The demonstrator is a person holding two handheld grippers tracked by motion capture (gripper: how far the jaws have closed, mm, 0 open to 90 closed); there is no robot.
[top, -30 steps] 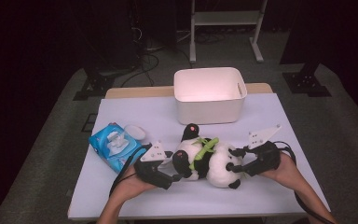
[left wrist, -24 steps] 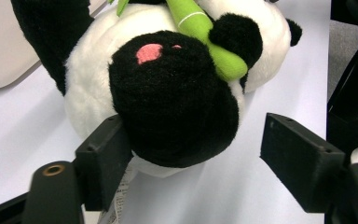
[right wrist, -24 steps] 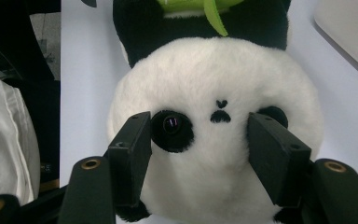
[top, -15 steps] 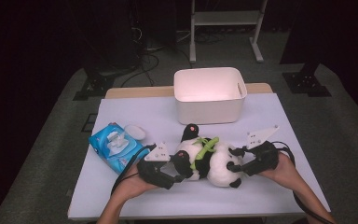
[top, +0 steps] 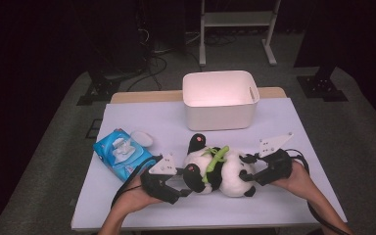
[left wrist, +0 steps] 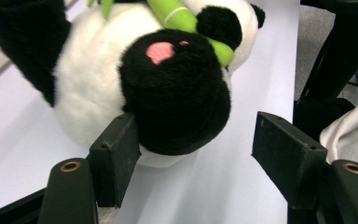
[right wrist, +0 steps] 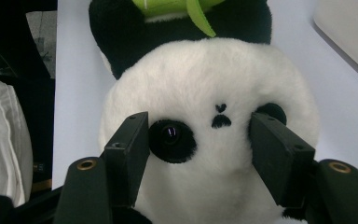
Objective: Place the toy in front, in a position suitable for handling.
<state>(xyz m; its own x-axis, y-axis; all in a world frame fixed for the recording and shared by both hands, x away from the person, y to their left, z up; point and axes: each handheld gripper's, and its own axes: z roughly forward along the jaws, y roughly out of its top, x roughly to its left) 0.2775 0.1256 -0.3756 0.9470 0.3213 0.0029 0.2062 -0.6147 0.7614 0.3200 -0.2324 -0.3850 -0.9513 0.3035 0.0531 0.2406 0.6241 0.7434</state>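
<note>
A black-and-white panda plush (top: 216,169) with a green bamboo piece (top: 215,159) lies on its side near the front of the white table (top: 298,122). My left gripper (top: 182,187) is at its left end and stands open. In the left gripper view the gripper (left wrist: 196,135) straddles a black foot with a pink pad (left wrist: 177,88); the left jaw touches the foot and the right jaw stands clear. My right gripper (top: 250,170) is at the head end, also open. In the right gripper view the gripper (right wrist: 199,123) has a jaw on each side of the panda's face (right wrist: 214,88).
An empty white bin (top: 220,100) stands behind the panda at the table's far middle. A blue pack of wipes (top: 120,152) and a small white oval object (top: 142,138) lie to the left. The table's front edge runs just under my hands.
Almost nothing differs. Both grippers stay at the panda's two ends; the left one has shifted slightly at the foot. The panda lies where it was.
</note>
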